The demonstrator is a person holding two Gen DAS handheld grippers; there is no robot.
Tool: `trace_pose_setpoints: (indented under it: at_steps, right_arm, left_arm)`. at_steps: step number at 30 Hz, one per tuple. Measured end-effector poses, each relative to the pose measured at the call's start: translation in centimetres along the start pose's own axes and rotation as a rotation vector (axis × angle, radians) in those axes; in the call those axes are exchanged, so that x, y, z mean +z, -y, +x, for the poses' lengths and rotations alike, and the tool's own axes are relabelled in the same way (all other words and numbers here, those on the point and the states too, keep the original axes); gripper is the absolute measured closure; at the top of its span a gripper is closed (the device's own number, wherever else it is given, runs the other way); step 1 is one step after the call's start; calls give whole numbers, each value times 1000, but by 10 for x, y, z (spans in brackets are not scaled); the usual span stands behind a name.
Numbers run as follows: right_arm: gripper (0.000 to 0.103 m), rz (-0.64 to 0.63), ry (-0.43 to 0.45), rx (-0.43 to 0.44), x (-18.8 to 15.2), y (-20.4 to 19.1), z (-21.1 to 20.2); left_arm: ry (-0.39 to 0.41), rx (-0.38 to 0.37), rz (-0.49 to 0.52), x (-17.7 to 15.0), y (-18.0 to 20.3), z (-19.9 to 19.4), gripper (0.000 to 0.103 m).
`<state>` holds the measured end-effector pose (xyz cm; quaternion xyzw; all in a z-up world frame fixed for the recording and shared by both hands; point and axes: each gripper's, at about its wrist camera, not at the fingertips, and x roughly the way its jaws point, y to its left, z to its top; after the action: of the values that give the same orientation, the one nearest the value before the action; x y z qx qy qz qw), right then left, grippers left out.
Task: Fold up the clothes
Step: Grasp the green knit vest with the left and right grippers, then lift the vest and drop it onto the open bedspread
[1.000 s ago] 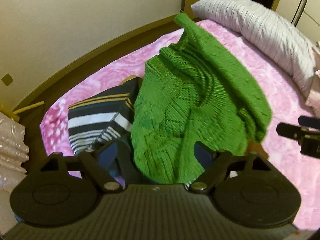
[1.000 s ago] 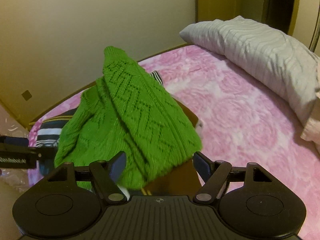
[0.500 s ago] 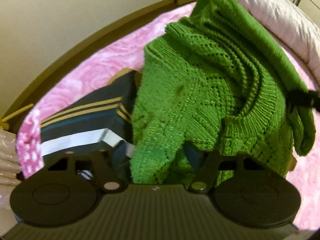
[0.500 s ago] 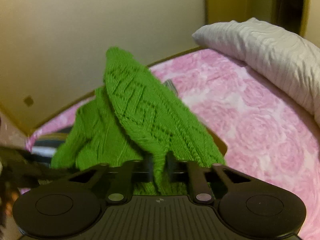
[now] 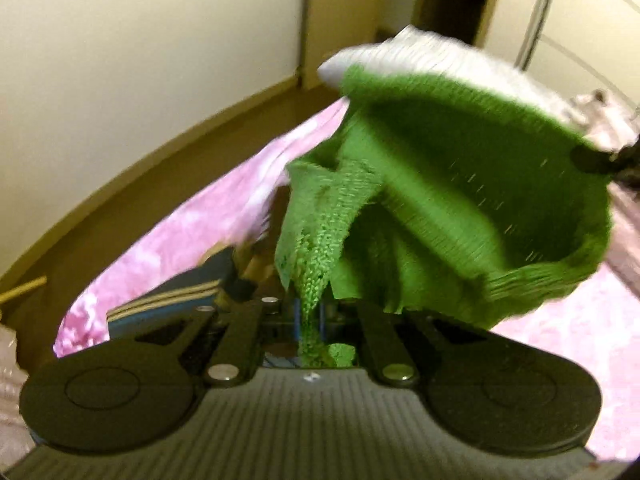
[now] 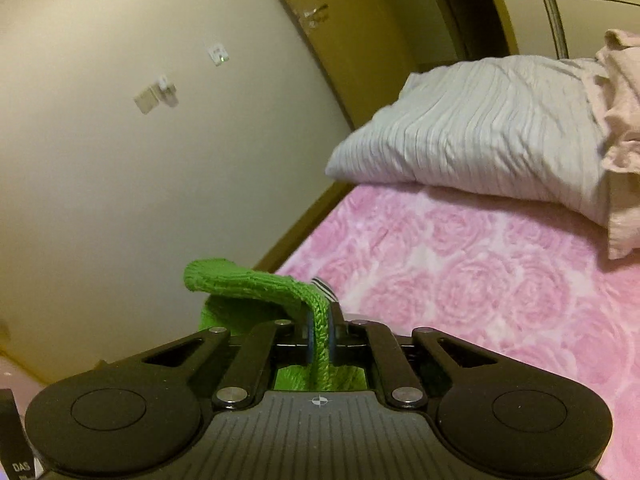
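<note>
A green knitted sweater (image 5: pixel 452 200) hangs in the air above the pink rose-patterned bed (image 5: pixel 180 240). My left gripper (image 5: pixel 310 312) is shut on one edge of it, with knit pinched between the jaws. The cloth stretches up to the right, where the other gripper's tip (image 5: pixel 592 160) holds it. In the right wrist view my right gripper (image 6: pixel 319 332) is shut on a thick fold of the green sweater (image 6: pixel 248 284), which droops left below it. The left view is blurred by motion.
A folded dark striped garment (image 5: pixel 176 300) lies on the bed below the sweater. A grey ribbed pillow (image 6: pixel 480 132) and a pale pink cloth (image 6: pixel 620 120) sit at the head of the bed (image 6: pixel 460 264). A cream wall and wooden skirting run along the left.
Both grippers closed on the sweater, the right one first, and lifted it off the bed. The right view now tilts up toward the wall and pillow.
</note>
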<state>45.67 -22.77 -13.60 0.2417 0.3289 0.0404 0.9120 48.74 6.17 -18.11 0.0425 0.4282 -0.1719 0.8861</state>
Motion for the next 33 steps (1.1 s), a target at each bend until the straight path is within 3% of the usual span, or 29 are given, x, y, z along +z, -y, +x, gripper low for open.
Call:
trace_pose_setpoints:
  at_steps: [9, 15, 19, 21, 23, 24, 27, 33]
  right_arm:
    - [101, 87, 127, -51, -26, 46, -182]
    - [101, 152, 286, -207, -58, 101, -343]
    - [97, 179, 401, -397, -86, 138, -449]
    - [73, 163, 460, -489, -101, 148, -498]
    - [55, 186, 510, -507, -117, 160, -540]
    - [53, 212, 521, -522, -127, 167, -559]
    - [52, 243, 469, -570, -153, 184, -593]
    - [51, 300, 199, -603, -209, 200, -598]
  left_arm:
    - [115, -179, 140, -13, 108, -110, 98]
    - [149, -390, 238, -38, 221, -166, 98]
    - [104, -527, 273, -64, 297, -190, 92]
    - [87, -532, 277, -77, 329, -197, 86]
    - [75, -529, 315, -95, 357, -208, 82]
    - [61, -521, 344, -106, 371, -212, 80]
    - [5, -465, 417, -139, 394, -223, 68]
    - [-166, -434, 477, -202, 410, -241, 58]
